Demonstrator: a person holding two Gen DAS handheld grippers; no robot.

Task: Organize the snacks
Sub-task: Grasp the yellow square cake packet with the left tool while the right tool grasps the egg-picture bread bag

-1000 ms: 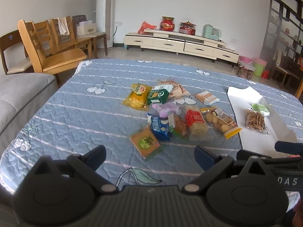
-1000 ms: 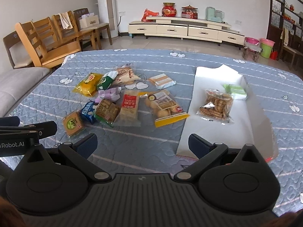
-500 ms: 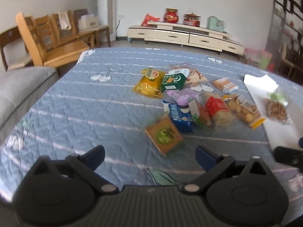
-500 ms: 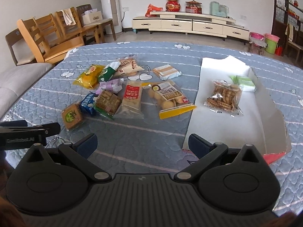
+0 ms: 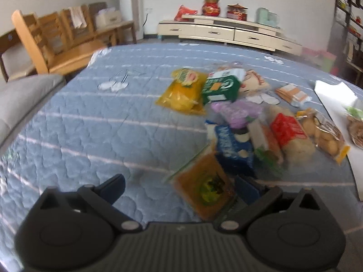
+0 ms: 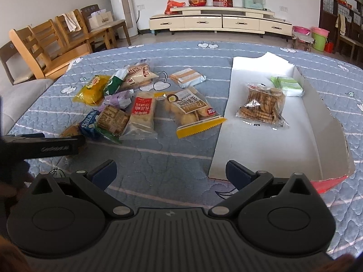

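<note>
Just ahead of the wide-open left gripper [image 5: 179, 188], toward its right finger, lies the orange packet [image 5: 204, 185], long axis slanted; right gripper [image 6: 170, 170] open, farther.

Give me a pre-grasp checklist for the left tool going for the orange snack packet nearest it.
1. Left tool open: ok, jaws spread wide.
2. Orange packet between the jaws: not ok, it sits close to the right finger, off centre.
3. Packet free of neighbours: cannot tell, the blue packet lies against its far edge.
4. White box has room: ok, only the biscuit bag and green packet inside.
5. Right tool out of the way: ok, open and empty.
6. Left view sharp: not ok, blurred.
</note>
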